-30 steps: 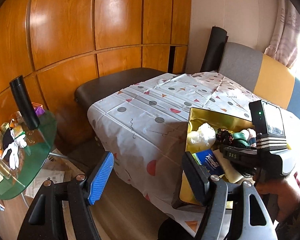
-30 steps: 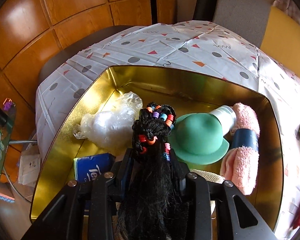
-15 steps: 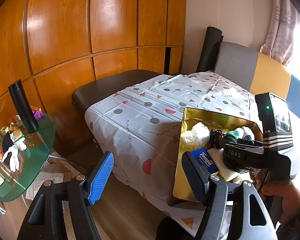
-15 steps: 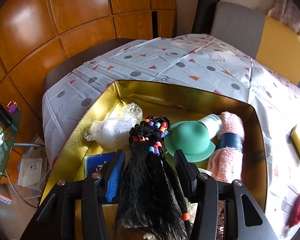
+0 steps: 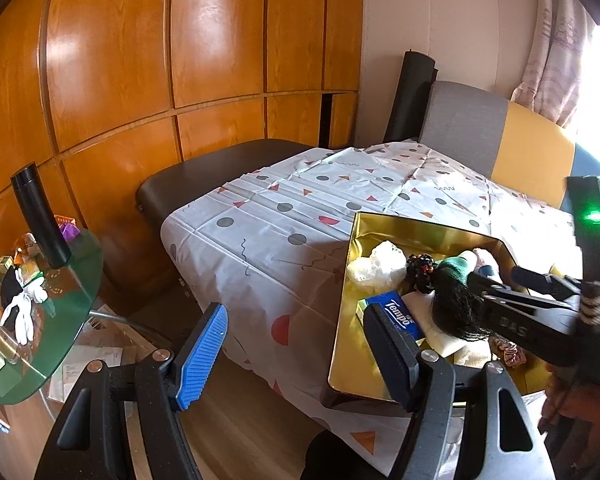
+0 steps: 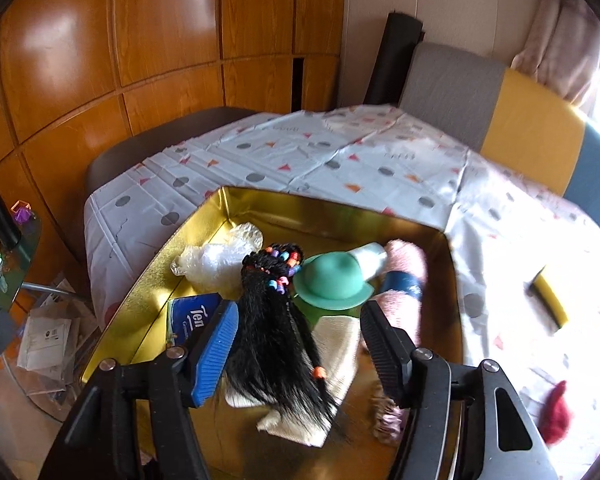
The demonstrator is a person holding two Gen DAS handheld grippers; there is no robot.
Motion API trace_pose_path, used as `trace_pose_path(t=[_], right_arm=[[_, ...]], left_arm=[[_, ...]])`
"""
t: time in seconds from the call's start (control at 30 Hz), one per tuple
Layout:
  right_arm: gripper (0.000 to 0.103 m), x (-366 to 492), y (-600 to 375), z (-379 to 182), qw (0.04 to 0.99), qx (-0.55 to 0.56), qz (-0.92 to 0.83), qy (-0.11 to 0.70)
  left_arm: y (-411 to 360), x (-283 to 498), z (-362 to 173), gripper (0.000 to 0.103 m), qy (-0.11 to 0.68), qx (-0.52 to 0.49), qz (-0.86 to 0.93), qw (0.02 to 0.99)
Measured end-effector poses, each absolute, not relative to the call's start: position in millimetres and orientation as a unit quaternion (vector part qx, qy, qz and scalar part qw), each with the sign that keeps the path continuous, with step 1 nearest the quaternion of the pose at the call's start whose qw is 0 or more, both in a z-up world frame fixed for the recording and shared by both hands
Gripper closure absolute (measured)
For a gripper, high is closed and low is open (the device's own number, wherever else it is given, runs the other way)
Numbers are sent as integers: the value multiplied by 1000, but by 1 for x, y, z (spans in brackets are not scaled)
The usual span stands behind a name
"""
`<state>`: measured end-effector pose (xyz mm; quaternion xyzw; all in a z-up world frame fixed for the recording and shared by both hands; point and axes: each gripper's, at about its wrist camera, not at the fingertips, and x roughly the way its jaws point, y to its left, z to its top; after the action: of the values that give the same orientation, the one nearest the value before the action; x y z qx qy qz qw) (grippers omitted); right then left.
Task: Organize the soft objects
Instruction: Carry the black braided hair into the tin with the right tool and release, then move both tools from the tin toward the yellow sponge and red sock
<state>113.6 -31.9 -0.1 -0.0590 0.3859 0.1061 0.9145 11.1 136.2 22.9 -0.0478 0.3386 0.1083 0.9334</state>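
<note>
Both jaws gape above the gold tray's (image 6: 148,280) near edge.

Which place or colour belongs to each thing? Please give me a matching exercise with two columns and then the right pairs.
Things:
1. hat
2. rolled towel
3. tissue pack
4. sponge

Descriptions:
a. yellow, on the tablecloth outside the gold tray
b. blue, by the tray's left wall
c. pink, with a dark blue band
d. green, beside the beaded black hairpiece

Pairs: 1-d, 2-c, 3-b, 4-a
</note>
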Motion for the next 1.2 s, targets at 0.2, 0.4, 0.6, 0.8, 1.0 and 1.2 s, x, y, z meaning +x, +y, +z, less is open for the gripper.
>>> trace_pose_path(t=[0.2,0.4,0.6,0.8,1.0,1.2], right_arm=[[37,84,-37,26,930,-82,97,345],[34,61,-43,51,941,-97,98,309],[33,50,-50,65,948,-97,95,288],[33,44,-62,71,952,-93,86,277],[32,44,-72,71,954,-90,76,276],[31,45,-84,71,955,-86,69,276]], left_arm=[[131,13,24,31,342,-45,106,932],[120,16,26,31,344,-36,99,933],[108,19,29,31,344,-24,93,934],[95,22,31,31,346,-11,85,934],[84,24,31,31,350,-2,76,934],[71,28,32,31,350,7,68,934]])
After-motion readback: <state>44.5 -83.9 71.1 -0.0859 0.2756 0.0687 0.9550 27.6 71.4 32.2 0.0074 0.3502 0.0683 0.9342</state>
